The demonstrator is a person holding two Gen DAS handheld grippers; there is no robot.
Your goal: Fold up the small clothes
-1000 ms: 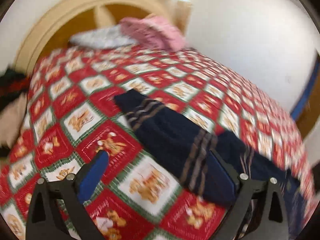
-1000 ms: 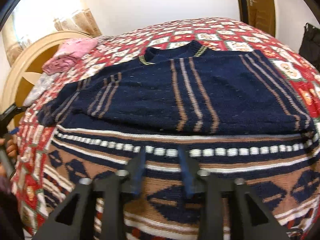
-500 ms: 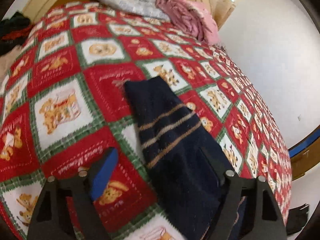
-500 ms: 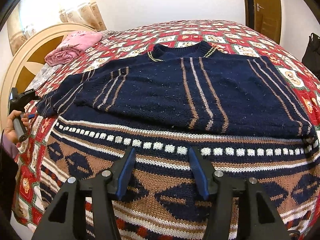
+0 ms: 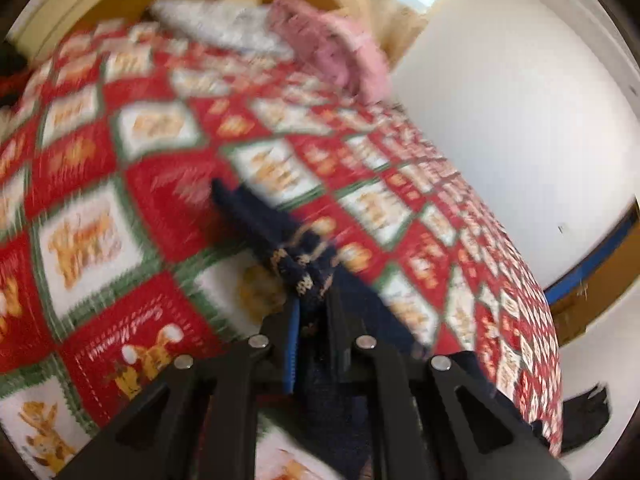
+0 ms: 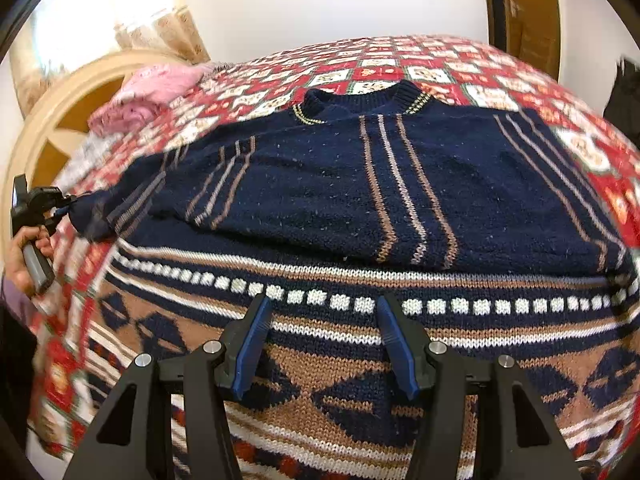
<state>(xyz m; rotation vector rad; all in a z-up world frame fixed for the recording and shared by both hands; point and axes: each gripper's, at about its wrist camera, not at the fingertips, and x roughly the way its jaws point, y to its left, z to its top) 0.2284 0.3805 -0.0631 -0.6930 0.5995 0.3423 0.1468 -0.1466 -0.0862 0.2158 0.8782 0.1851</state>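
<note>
The left tongs [image 5: 311, 312] have just clamped shut on the bunched end of the navy sweater sleeve [image 5: 280, 240], which trails away across the red patchwork bedspread [image 5: 120, 184]. Near the head of the bed a pink blanket [image 5: 332, 56] and a grey pillow [image 5: 224, 28] lie against the wooden headboard [image 5: 60, 4]. Everything looks blurred.

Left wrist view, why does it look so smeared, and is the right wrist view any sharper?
Left wrist view: motion blur streaks the quilt and pink clothes; only the left tool, shut on the sleeve, reads fairly clear. Right wrist view: mostly sharp on the sweater, blurred at the left edge, window blown out; fisheye bulges both.
</note>
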